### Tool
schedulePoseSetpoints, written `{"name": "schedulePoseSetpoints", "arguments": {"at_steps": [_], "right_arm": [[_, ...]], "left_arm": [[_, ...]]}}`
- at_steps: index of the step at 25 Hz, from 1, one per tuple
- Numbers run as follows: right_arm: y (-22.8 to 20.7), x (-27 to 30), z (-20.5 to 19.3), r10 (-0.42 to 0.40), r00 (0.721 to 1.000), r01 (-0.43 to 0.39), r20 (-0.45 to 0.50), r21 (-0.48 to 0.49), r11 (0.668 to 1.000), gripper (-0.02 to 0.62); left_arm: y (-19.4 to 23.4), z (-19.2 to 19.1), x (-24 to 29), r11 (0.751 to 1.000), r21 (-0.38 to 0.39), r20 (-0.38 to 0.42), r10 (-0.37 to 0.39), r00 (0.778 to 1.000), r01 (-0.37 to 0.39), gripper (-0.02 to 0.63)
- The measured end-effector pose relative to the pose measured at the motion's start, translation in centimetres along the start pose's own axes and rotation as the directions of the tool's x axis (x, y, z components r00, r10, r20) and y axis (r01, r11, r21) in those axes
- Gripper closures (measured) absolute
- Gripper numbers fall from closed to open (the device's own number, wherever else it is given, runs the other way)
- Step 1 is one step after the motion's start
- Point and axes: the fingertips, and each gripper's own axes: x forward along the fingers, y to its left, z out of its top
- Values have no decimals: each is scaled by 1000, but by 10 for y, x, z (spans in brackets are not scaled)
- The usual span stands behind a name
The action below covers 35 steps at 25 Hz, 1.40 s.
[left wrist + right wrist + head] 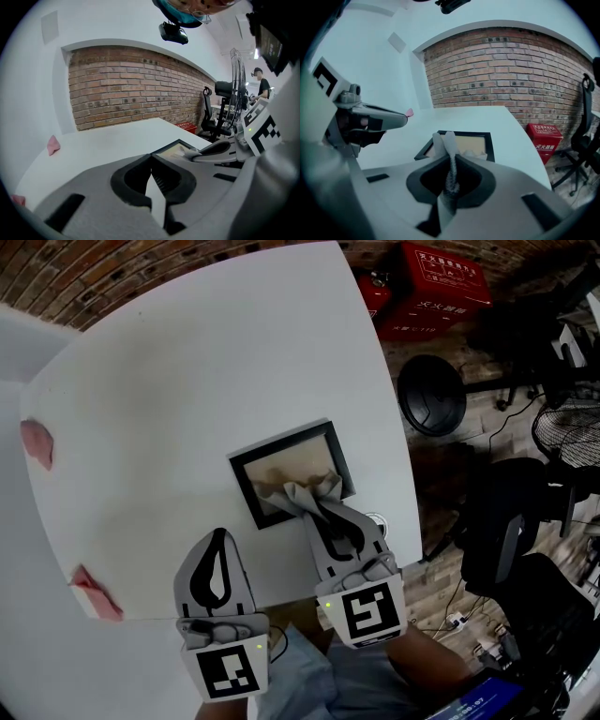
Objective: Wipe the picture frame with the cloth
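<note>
A black picture frame (247, 464) with a tan panel lies flat on the white table (187, 381) near its right edge. My right gripper (317, 503) is shut on a grey cloth (305, 493), which bunches on the frame's near part. In the right gripper view the cloth (446, 140) sticks up between the closed jaws, with the frame (489, 146) just beyond. My left gripper (218, 542) hovers to the left of the frame, shut with nothing in it. In the left gripper view its jaws (151, 158) meet, and the frame (169, 148) shows to the right.
Two pink cloths lie on the table's left side, one far (37, 442) and one near (97, 592). A red box (441, 282), a black round stool (431, 395), office chairs and a fan stand on the floor to the right. A brick wall lies beyond the table.
</note>
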Motion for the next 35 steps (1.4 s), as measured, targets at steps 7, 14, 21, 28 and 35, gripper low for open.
{"name": "schedulePoseSetpoints", "arguments": {"at_steps": [7, 14, 21, 28, 35], "right_arm": [[-15, -6, -3, -31, 1000, 31, 2, 15, 999, 565], [-41, -16, -10, -89, 996, 89, 6, 57, 994, 565], [-77, -38, -16, -175, 984, 174, 15, 78, 982, 565], [-82, -68, 12, -196, 976, 195, 90, 27, 980, 565], [-47, -58, 62, -132, 977, 137, 167, -14, 991, 565]], "left_arm": [[-11, 3, 6, 1000, 14, -2, -21, 1000, 21, 597], [-25, 5, 11, 999, 31, 2, -45, 999, 45, 597], [-40, 7, 7, 998, 36, 25, -57, 998, 56, 597], [-49, 22, -15, 999, 28, 66, -37, 997, 35, 597], [-18, 40, -42, 999, -3, 116, 45, 992, -45, 597]]}}
